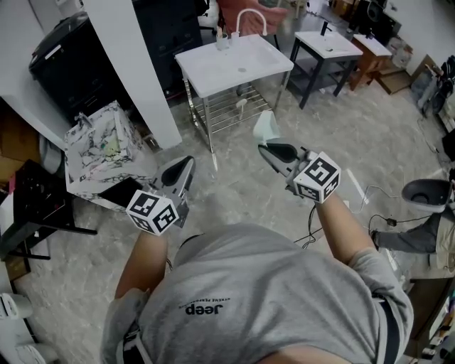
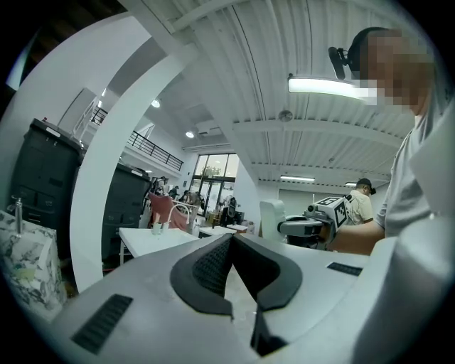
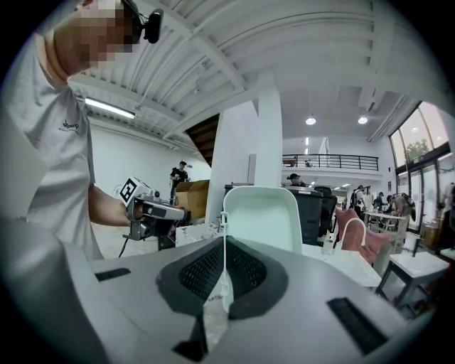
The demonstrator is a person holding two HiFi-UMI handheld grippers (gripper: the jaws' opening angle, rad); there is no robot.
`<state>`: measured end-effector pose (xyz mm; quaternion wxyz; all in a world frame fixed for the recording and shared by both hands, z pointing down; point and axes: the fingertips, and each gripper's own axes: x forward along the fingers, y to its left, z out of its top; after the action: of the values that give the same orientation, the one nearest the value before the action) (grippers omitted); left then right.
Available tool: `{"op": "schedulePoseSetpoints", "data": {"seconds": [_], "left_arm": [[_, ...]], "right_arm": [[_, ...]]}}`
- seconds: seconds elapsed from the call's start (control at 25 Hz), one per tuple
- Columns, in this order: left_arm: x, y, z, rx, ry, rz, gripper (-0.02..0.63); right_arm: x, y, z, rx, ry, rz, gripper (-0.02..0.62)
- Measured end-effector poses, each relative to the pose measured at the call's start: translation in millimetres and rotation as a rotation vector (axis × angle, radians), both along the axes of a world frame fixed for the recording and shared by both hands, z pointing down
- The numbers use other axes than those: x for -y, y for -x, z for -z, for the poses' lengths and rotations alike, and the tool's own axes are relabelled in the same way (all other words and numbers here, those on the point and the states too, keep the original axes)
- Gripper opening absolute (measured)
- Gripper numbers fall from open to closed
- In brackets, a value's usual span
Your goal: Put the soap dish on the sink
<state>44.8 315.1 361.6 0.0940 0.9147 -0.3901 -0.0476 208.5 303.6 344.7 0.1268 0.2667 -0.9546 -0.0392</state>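
Observation:
My right gripper point(image 1: 265, 148) is shut on the lower edge of a pale green soap dish point(image 1: 266, 126), holding it upright above the floor. In the right gripper view the soap dish point(image 3: 263, 217) stands up between the jaws of that gripper point(image 3: 225, 238). The white sink point(image 1: 234, 65) on a metal stand, with a curved faucet point(image 1: 250, 18), is ahead, some way beyond the dish. My left gripper point(image 1: 188, 163) hangs to the left, shut with nothing in it; its tips point(image 2: 231, 240) meet. The sink point(image 2: 153, 240) shows beyond them.
A white pillar point(image 1: 131, 67) rises left of the sink, with a patterned white bag point(image 1: 96, 146) at its foot. A second sink table point(image 1: 327, 46) stands to the right. A black cabinet point(image 1: 67, 60) is far left. Cables point(image 1: 370, 195) lie on the floor at right.

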Motion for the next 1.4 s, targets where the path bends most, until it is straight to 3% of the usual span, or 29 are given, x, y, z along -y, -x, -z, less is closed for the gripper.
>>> {"op": "schedulePoseSetpoints", "data": {"seconds": [0.28,0.52,0.8,1.12,1.4], "left_arm": [[18,-4,-8,0.006,0.017,0.014,0.014],[73,15,-22,-0.017,0.032,-0.008,0.014],[192,62,-38,-0.024,0.017,-0.076,0.014],[351,127,-19,-0.009,-0.005,-0.163,0.014],[433,150,-19,-0.012,-0.008,-0.202,0.014]], "right_arm": [[21,-8,-11,0.026,0.029,0.005,0.063],[74,12,-25,0.011,0.054,-0.006,0.063],[186,64,-39,-0.006,0.077,-0.054,0.063],[336,136,-22,0.012,0.074,-0.116,0.063],[419,166,-26,0.006,0.085,-0.142,0.063]]}}
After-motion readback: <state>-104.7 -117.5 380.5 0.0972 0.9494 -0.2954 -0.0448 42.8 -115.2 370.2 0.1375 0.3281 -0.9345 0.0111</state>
